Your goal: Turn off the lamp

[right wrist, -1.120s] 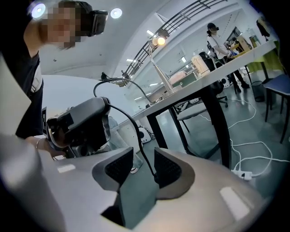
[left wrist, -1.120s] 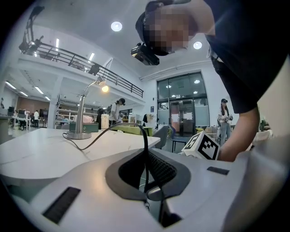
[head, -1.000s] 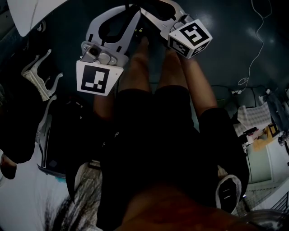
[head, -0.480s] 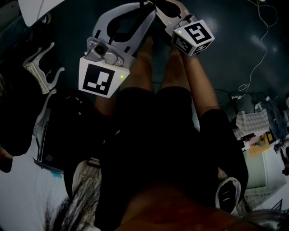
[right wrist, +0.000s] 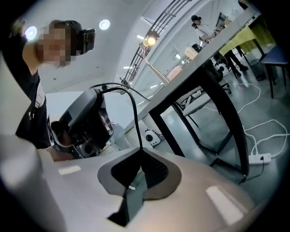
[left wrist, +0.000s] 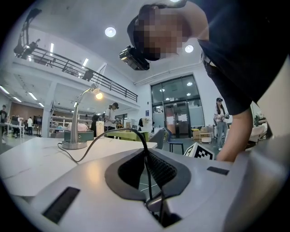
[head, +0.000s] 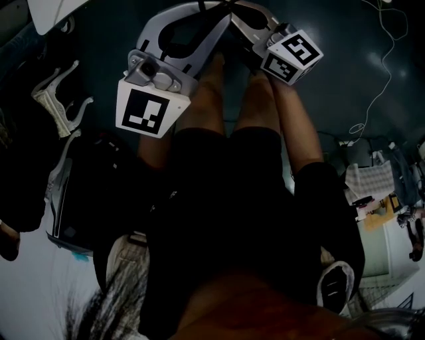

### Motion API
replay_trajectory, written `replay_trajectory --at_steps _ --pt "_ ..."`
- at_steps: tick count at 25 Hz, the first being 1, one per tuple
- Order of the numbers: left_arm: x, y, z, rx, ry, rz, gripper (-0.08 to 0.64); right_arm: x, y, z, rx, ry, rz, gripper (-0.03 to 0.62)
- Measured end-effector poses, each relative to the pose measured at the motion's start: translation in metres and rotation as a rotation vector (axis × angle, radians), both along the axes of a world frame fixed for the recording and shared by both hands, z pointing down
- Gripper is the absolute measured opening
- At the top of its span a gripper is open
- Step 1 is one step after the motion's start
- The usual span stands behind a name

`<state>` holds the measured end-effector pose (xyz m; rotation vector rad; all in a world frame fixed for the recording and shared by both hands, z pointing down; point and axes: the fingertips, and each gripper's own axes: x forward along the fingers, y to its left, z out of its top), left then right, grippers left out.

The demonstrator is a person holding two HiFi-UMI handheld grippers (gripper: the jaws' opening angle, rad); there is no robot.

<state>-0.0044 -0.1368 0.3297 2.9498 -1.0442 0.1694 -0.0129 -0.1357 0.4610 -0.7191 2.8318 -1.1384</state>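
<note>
The desk lamp [left wrist: 75,118] stands lit on the white table [left wrist: 31,158], its bulb glowing in the right gripper view too [right wrist: 148,41]. Its black cable [left wrist: 99,138] runs from the round base into my left gripper [left wrist: 146,156], which is shut on it. The same cable [right wrist: 131,104] arcs over from the left gripper's body [right wrist: 84,120] into my right gripper [right wrist: 139,154], also shut on it. In the head view the left gripper [head: 211,9] and right gripper [head: 236,9] meet tip to tip at the top edge, above the person's knees.
Black table legs [right wrist: 226,122] stand right of the grippers, with a white power strip [right wrist: 263,157] and cords on the floor. A white cord [head: 382,60] loops on the dark floor; a white rack [head: 56,103] sits at left. People stand far off.
The right gripper has rolled a little, its marker cube turning and sliding slightly right. Both grippers sit a touch higher in the head view; the left has barely moved.
</note>
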Motion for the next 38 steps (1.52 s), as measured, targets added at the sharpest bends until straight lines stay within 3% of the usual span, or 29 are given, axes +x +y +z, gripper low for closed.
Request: replay_trajectory --at_steps 4,18,25,33,38 --pt "0.004 0.005 0.015 0.002 -0.068 0.028 0.023 0.003 0.009 -0.001 -0.062 -0.05 -0.011 0.009" --pt "-0.014 0.02 0.077 -0.14 -0.113 0.071 0.023 0.024 0.01 -0.025 -0.155 -0.274 -0.026 0.009" --pt "0.006 0.042 0.108 -0.233 -0.139 0.141 0.025 0.049 0.032 -0.056 -0.189 -0.409 -0.056 0.009" --pt "0.0 0.037 0.133 -0.216 -0.16 0.179 0.049 0.052 0.027 -0.066 -0.251 -0.536 -0.059 0.009" --pt "0.005 0.038 0.158 -0.249 -0.249 0.193 0.077 0.05 0.025 -0.074 -0.27 -0.59 -0.068 0.009"
